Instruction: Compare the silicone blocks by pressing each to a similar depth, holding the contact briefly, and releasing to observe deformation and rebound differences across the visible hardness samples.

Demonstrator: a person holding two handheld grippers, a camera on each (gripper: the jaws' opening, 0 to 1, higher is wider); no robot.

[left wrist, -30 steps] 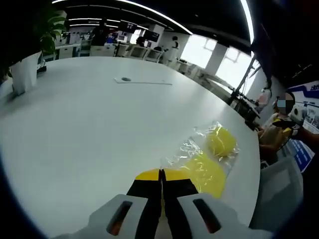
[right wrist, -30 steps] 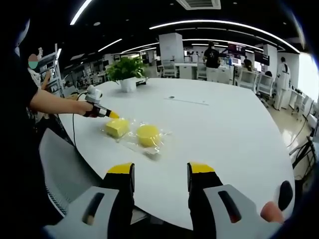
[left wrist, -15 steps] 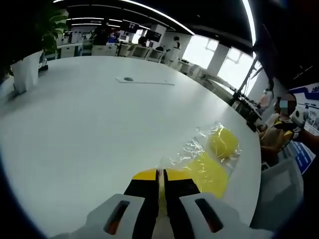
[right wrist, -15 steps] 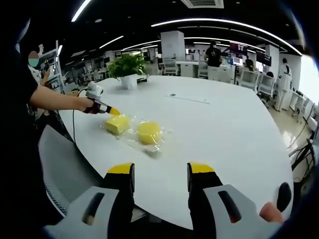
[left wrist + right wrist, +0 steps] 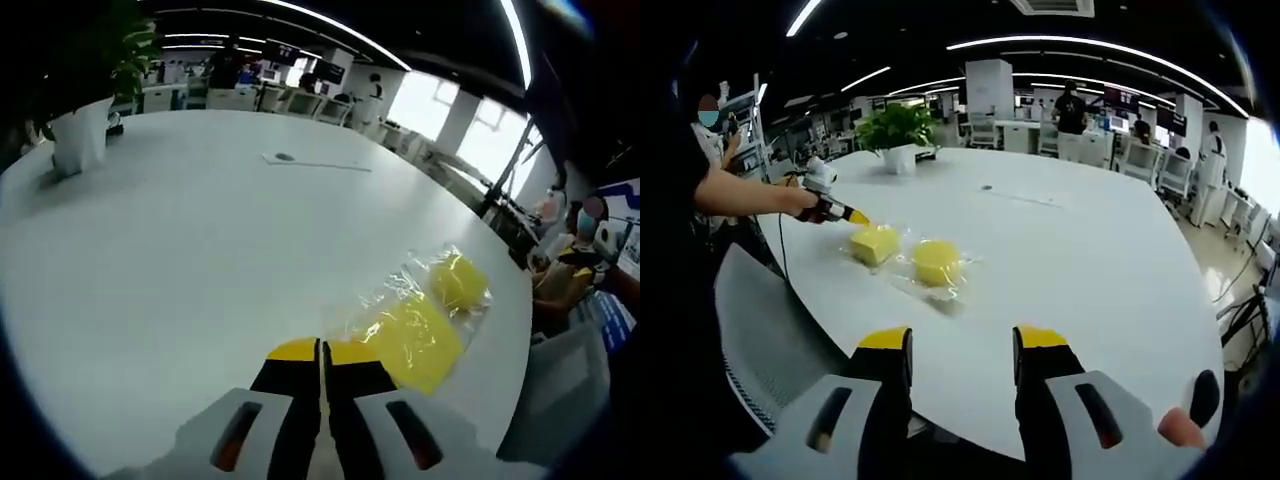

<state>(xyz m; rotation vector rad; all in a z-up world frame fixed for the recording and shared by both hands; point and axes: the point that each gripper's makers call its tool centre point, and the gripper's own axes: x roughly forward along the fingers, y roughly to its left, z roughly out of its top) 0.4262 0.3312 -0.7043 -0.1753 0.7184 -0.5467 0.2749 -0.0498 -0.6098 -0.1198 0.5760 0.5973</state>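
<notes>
Big office room w/ a white round surface [image 5: 1090, 260]. Left gripper [image 5: 321, 350] is shut, holds nothing, tip just by the square yellow block [image 5: 412, 338]; round block [image 5: 459, 281] past it. Right gripper [image 5: 955, 342] open, empty, well apart from both. No press seen yet, I think.

Tabletop: white table [image 5: 1090, 270] mostly bare; wide free room right of and beyond the blocks.
Blocks: square yellow block [image 5: 875, 243] and round yellow block [image 5: 935, 261], each in crinkled clear wrap, side by side near the table's left edge.
Left approach: left gripper [image 5: 852, 216] sits just left of the square block, a forearm [image 5: 745, 195] behind it; that side is taken.
Near approach: right gripper [image 5: 952, 345], jaws apart, well short of the blocks; bare table between.
Far obstacles: potted plant [image 5: 895, 135], far left; flat strip [image 5: 1018, 197] at far centre.
Off-table: grey chair [image 5: 770, 340] against the near-left edge.
</notes>
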